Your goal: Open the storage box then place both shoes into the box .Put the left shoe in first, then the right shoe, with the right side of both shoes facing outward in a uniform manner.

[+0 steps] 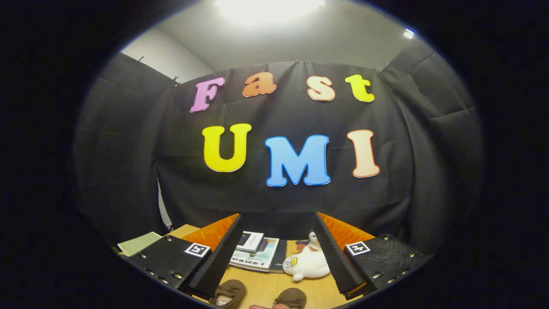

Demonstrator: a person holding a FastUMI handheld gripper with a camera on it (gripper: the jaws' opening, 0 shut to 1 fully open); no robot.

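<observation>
Tool (276, 253) wide open, empty, over two brown shoes (229, 292); books (257, 253) and white plush duck (306, 264) beyond.

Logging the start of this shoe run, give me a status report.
Gripper open, holding nothing. Two brown shoes on the table between the fingers, near side. Books and white plush toy lie beyond.

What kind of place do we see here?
Probably a staged recording booth: black cloth wall, wooden table with books, a plush duck and brown shoes. The gripper hangs open above them.
</observation>
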